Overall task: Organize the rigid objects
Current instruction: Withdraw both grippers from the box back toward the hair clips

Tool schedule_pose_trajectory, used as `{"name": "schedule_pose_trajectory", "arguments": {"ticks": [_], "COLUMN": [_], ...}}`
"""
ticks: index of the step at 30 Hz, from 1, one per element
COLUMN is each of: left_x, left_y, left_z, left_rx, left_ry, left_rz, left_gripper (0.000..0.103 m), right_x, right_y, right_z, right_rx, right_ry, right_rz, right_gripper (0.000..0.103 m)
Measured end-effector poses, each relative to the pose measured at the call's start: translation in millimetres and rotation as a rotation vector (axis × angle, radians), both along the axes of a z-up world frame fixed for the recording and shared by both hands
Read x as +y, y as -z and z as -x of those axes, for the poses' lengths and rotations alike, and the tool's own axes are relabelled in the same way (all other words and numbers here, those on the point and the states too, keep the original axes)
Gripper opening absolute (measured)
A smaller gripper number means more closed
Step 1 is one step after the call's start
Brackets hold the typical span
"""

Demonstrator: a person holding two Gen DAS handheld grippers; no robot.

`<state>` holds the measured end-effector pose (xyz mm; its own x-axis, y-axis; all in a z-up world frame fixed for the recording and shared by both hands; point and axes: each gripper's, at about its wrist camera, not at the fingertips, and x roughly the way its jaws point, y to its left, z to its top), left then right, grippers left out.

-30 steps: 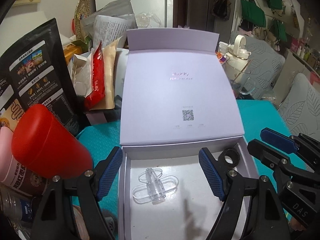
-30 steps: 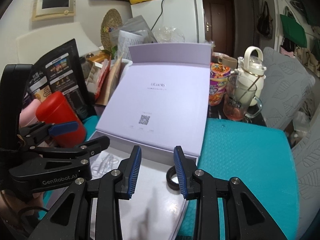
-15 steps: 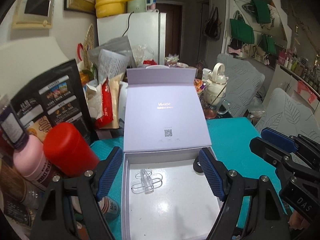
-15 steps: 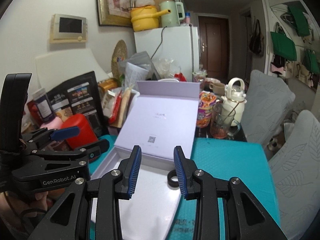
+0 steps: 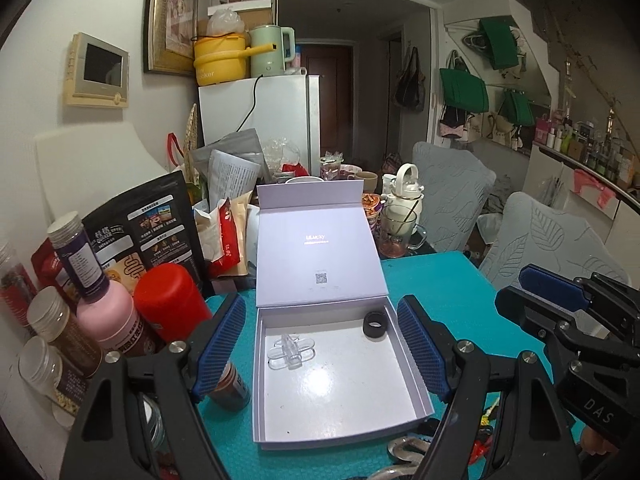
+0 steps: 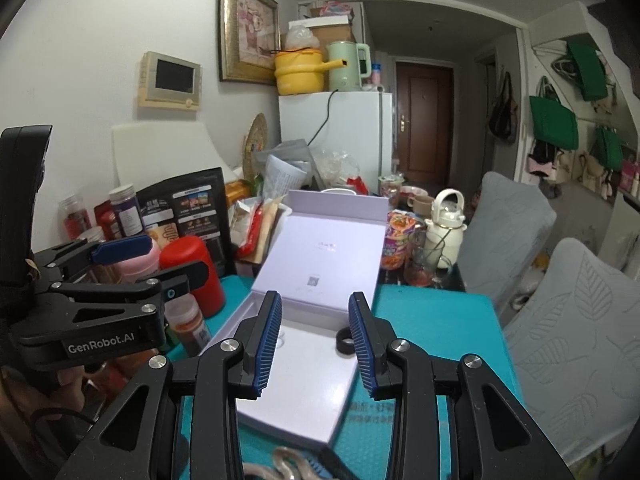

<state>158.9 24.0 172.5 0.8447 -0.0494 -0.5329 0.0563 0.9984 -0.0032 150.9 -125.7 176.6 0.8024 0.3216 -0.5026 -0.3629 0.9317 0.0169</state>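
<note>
Teal matting [image 5: 448,280] covered the table where we worked, with a white fridge [image 5: 280,120] behind the clutter at its far edge. At far left stood jars and a pink bottle [image 5: 110,316], then a red canister [image 5: 170,300] just beside the box. We held the left gripper [image 5: 320,344] above the near part of the open lilac box [image 5: 340,424], its jaws spread wide on either side of the tray and gripping nothing. Inside the tray, a clear plastic fitting [image 5: 290,352] lay toward the left wall, and a black ring [image 5: 375,324] sat near the far right corner, well apart from the fitting. The raised lid [image 5: 316,248] leaned back behind the tray. Farther right, we held the right gripper [image 6: 314,344] over the same box, its jaws parted and empty, the black ring [image 6: 344,342] just beside its right finger. Two grey chairs [image 6: 576,320] stood at far right.
</note>
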Motion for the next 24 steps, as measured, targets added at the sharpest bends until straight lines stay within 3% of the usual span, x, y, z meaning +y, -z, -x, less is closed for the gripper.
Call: {"name": "schedule_pose_trajectory", "arguments": {"ticks": [13,16,24], "left_x": [-8,-7,-5], "left_y": [3,11,43], "left_z": [74,87,106], "left_rx": [-0.041,-0.036,0.012], "left_ry": [0.027,0.04,0.038], "left_rz": [-0.028,-0.018,0.009], "left_gripper": [0.08,0.089,0.089], "right_x": [-1,0,1], "right_y": [-1,5,32], "right_z": [73,83,104], "right_rx": [-0.025,-0.019,0.015], "right_ry": [0.013,0.011,0.021], "right_rz": [0.01,0.015,0.031], "right_gripper": [0.035,0.036,0.041]}}
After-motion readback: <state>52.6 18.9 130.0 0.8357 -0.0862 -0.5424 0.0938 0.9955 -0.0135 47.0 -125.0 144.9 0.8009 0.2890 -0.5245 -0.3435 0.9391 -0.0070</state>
